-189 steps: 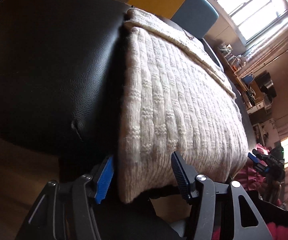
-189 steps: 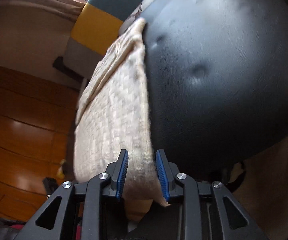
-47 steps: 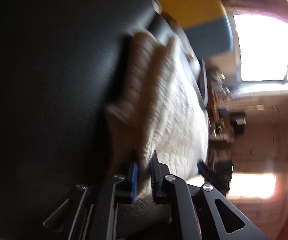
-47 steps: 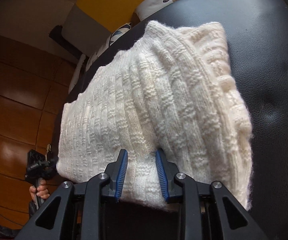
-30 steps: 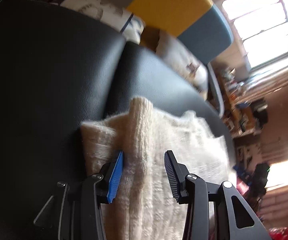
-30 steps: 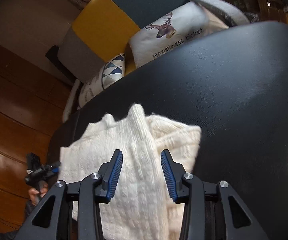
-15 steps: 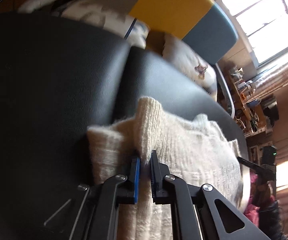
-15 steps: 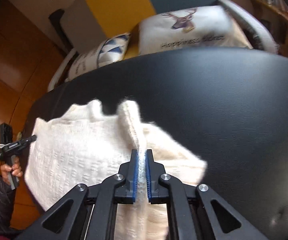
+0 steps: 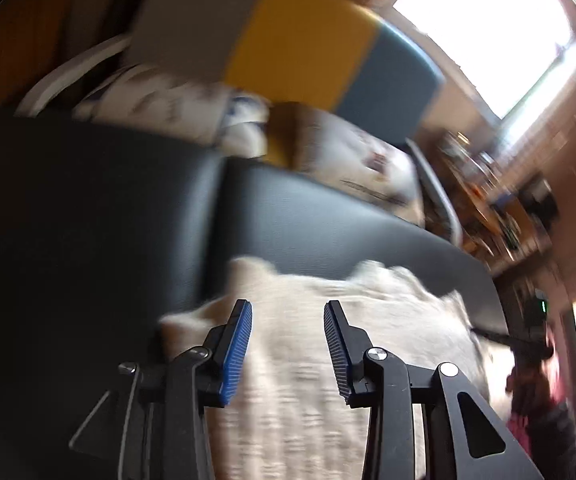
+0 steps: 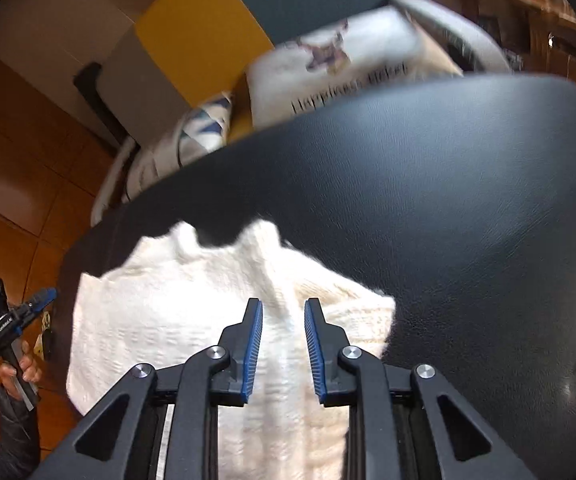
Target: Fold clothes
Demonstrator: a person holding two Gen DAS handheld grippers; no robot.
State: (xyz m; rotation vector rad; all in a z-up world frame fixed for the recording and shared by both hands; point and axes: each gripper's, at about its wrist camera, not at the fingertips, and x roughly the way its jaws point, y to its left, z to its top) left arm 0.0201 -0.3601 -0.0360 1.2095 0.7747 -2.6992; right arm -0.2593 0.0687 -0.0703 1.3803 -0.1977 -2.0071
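Observation:
A cream knitted sweater (image 9: 312, 360) lies folded on a black leather seat (image 9: 88, 240). In the left wrist view, which is blurred by motion, my left gripper (image 9: 288, 312) is open, its blue-padded fingers spread just above the sweater's left part with nothing gripped. In the right wrist view the same sweater (image 10: 168, 312) shows a raised ridge running up between the fingers. My right gripper (image 10: 283, 308) is open over that ridge near the sweater's right corner. The left gripper (image 10: 28, 308) also appears at the far left, held by a hand (image 10: 20, 372).
Beyond the black seat (image 10: 448, 220) stands a grey, yellow and teal chair back (image 10: 208, 28) with printed cushions (image 10: 348, 64). A bright window (image 9: 488, 28) and a cluttered shelf (image 9: 488, 200) are at the right. Wooden panelling (image 10: 16, 180) is at the left.
Half a second ago both grippers were shut on a pinched ridge of the sweater; now both have opened and let it go. The left gripper is moving, and the sweater lies flatter.

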